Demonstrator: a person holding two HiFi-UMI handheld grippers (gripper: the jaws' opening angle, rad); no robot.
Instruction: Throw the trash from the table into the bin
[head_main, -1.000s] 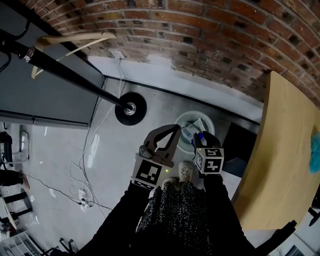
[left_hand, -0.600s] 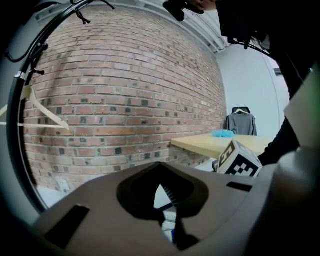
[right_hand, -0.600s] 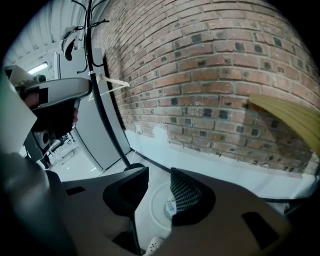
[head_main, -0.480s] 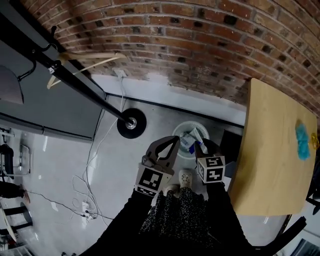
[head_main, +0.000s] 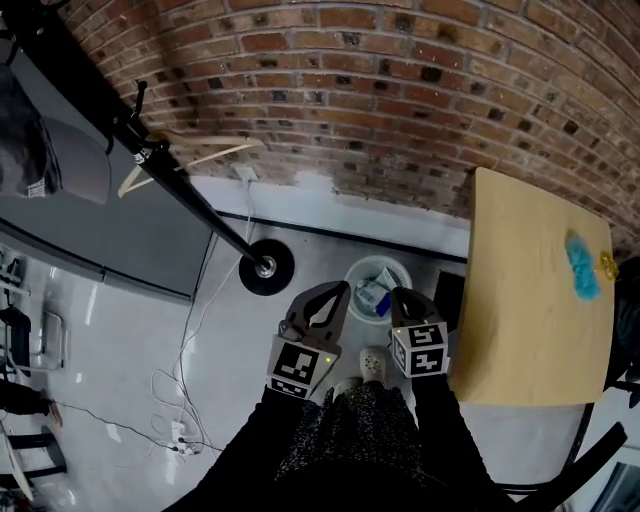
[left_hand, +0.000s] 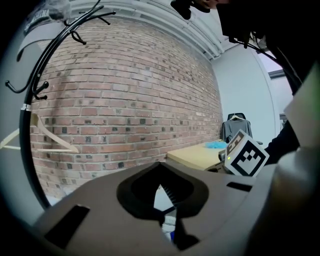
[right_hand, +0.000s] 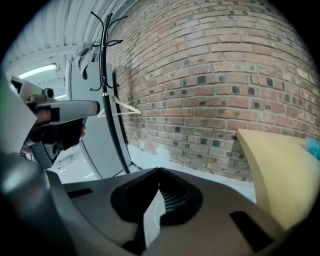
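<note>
Brick wall, grey floor, wooden tabletop (head_main: 520, 300) at right. Left hand-held gripper (head_main: 340, 292) seen shut, empty. Right hand-held gripper (head_main: 397, 295) just closed, nothing between jaws, near bin (head_main: 375, 260). Blue trash (head_main: 581, 266) found far right on tabletop, by wall. Right hand-held gripper judged nearer.

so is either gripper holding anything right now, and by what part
Nothing is held. The left gripper is shut and empty. The right gripper has just closed its fingers, with nothing between them.

Black sleeves (head_main: 245, 445); speckled skirt (head_main: 352, 430); grey left tongs (head_main: 343, 288), right tongs (head_main: 398, 294).
</note>
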